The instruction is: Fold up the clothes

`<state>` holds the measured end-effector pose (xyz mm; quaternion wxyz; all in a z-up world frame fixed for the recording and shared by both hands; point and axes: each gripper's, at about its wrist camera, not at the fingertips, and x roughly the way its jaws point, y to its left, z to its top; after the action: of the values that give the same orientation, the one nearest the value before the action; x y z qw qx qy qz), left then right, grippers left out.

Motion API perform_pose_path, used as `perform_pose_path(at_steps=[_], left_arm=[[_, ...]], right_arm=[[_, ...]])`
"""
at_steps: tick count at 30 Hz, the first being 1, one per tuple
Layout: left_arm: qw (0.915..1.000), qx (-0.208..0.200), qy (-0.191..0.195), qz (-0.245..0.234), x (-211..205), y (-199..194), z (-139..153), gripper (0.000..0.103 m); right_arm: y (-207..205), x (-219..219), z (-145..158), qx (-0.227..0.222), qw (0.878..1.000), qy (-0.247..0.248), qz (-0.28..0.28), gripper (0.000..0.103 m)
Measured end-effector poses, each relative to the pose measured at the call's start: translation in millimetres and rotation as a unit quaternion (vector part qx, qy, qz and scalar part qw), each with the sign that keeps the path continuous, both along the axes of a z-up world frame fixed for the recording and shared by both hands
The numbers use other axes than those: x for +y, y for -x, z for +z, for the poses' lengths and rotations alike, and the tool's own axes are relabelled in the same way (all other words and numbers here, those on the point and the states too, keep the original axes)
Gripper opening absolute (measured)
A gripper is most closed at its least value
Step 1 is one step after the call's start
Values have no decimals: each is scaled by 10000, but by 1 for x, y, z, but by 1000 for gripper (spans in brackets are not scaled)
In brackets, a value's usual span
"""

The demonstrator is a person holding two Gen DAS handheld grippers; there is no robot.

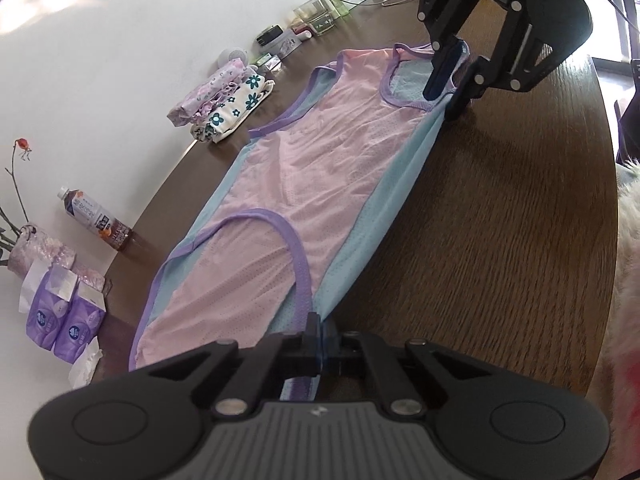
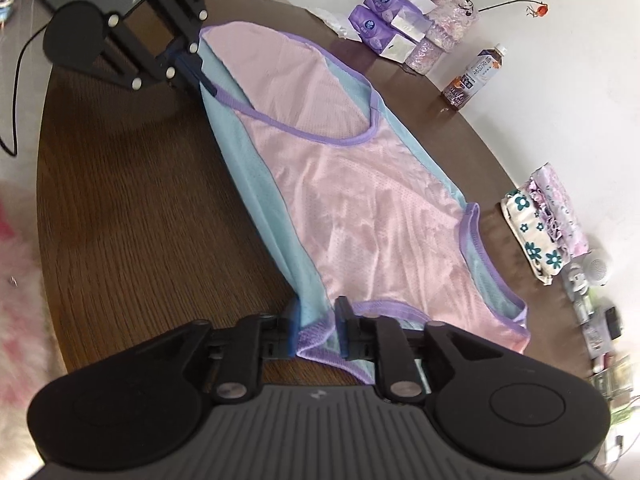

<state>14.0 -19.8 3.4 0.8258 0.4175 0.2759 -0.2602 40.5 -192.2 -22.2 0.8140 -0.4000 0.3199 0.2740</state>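
A pink mesh sleeveless garment with light blue side panels and purple trim lies stretched flat along the brown wooden table. In the left wrist view my left gripper is shut on the near blue edge by a purple armhole. My right gripper pinches the far end by the neckline. In the right wrist view the right gripper holds the purple-trimmed corner of the garment between its fingers, and the left gripper clamps the far blue edge.
A stack of folded floral clothes sits by the wall beyond the garment. A tea bottle, purple tissue packs, a flower vase and small clutter line the table's back edge. White fluffy fabric borders the near side.
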Motion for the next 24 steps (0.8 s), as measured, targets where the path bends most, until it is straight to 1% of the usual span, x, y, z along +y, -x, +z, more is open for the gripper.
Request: perform_pose_path(at_steps=[11, 14, 15, 16, 20, 24], left_arm=[[9997, 77, 179, 154, 5, -2, 1, 0], [9997, 72, 166, 166, 5, -2, 1, 0], [9997, 68, 153, 160, 5, -2, 1, 0], [9998, 77, 148, 148, 4, -2, 1, 0], [9998, 87, 146, 136, 4, -3, 5, 0], [9995, 68, 208, 215, 8, -12, 16, 0]], right_arm=[[9, 1, -1, -223, 9995, 197, 120, 21], [10, 1, -1, -277, 9992, 265, 98, 20], [10, 2, -2, -265, 9991, 301, 105, 12], [10, 2, -1, -271, 9990, 336, 120, 8], [6, 5, 4, -428, 9976, 496, 229, 6], [-8, 8, 14, -626, 9944, 743, 423, 6]])
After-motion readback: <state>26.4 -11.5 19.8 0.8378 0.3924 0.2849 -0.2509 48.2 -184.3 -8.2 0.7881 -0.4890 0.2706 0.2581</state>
